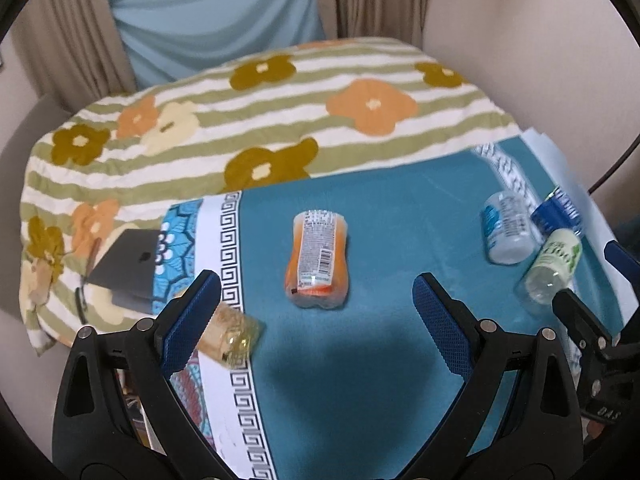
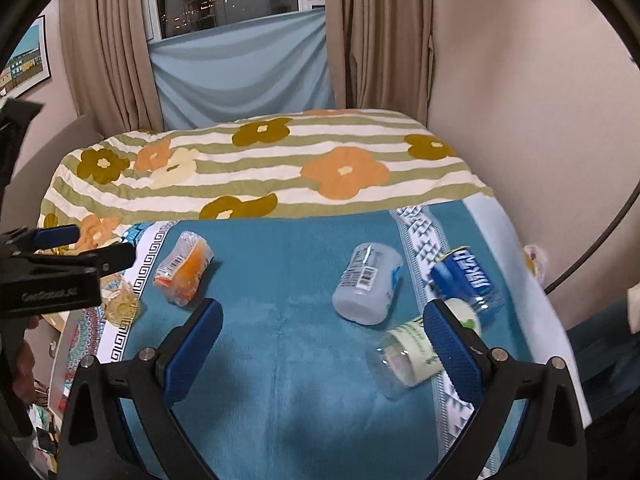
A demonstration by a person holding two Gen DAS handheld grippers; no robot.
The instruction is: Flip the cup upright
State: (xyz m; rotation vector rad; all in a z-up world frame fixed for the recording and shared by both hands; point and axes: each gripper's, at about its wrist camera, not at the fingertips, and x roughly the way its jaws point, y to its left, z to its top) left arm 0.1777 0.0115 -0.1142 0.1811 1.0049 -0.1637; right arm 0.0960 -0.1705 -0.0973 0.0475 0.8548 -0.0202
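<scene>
Several plastic cups lie on their sides on a teal cloth [image 1: 380, 220]. An orange cup [image 1: 317, 259] lies just ahead of my open, empty left gripper [image 1: 316, 304]; it also shows in the right wrist view [image 2: 182, 269]. A yellow cup [image 1: 230, 334] lies beside my left finger. A pale blue cup [image 2: 368, 283], a dark blue cup [image 2: 466, 280] and a green-labelled clear cup [image 2: 412, 354] lie near my open, empty right gripper [image 2: 324, 334]. The green-labelled cup lies against the right finger.
A striped flowered blanket [image 2: 260, 168] covers the bed behind the cloth. A grey laptop [image 1: 128, 270] lies at the left on the blanket. Curtains and a wall stand behind. The left gripper shows at the left edge of the right wrist view [image 2: 76, 256].
</scene>
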